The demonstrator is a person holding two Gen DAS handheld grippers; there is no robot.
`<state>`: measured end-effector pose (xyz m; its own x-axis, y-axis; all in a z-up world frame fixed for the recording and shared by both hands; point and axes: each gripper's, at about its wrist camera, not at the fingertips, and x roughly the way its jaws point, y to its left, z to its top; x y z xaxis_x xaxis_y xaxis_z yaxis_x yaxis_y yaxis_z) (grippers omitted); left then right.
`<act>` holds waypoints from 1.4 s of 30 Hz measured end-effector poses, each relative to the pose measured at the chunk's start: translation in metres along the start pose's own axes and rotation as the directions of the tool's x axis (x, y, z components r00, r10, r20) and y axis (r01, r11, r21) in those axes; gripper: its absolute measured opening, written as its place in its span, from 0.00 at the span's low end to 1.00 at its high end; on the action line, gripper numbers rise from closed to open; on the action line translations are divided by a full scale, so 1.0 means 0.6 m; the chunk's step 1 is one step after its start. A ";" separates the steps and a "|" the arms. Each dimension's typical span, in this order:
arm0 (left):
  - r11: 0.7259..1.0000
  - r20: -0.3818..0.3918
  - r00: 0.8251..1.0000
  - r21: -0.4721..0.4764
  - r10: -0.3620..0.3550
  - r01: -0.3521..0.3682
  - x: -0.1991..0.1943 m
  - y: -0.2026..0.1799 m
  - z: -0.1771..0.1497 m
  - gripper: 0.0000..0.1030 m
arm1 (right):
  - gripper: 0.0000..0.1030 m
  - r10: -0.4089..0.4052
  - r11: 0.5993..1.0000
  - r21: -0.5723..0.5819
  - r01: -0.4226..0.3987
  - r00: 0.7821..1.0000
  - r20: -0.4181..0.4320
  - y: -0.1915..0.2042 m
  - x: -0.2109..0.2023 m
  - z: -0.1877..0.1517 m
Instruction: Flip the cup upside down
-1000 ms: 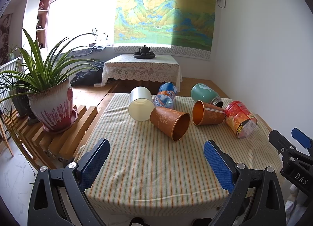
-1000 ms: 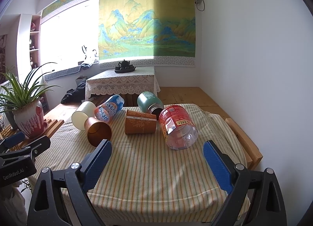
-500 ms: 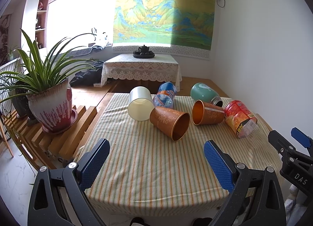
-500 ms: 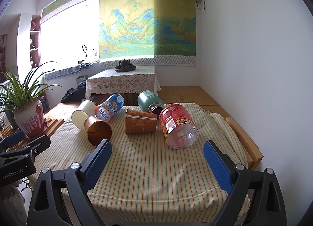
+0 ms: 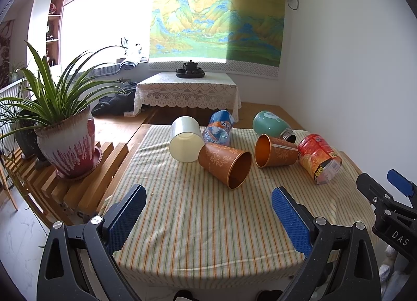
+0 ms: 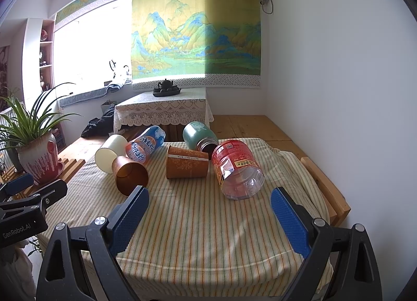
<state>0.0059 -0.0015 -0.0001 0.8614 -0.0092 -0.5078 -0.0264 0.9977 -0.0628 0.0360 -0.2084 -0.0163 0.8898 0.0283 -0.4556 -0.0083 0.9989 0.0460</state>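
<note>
Several cups and jars lie on their sides on a striped tablecloth (image 5: 198,212). A copper cup (image 5: 224,164) (image 6: 129,174) points its mouth toward me. A second copper cup (image 5: 275,151) (image 6: 186,164) lies beside it, and a cream cup (image 5: 185,139) (image 6: 109,151) at the left. My left gripper (image 5: 208,215) is open over the near edge of the table, well short of the cups. Over the near right part, my right gripper (image 6: 209,215) is also open, empty.
A blue printed can (image 5: 220,127), a green flask (image 5: 271,125) and a red plastic jar (image 5: 319,157) also lie on the cloth. A potted plant (image 5: 67,144) stands on a slatted wooden bench at the left. A white wall is close on the right.
Both views have barely shifted; nothing on the table has moved and both grippers stay open.
</note>
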 end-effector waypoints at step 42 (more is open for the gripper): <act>1.000 -0.029 1.000 0.003 -0.010 0.011 0.020 0.018 -0.013 0.96 | 0.90 0.049 0.998 -0.026 -0.050 0.998 -0.049 0.026 0.057 0.038</act>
<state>0.0118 0.0085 -0.0134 0.8463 -0.0216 -0.5322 -0.0157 0.9977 -0.0654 0.0765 -0.1926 -0.0110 0.8646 0.0787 -0.4962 -0.0645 0.9969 0.0458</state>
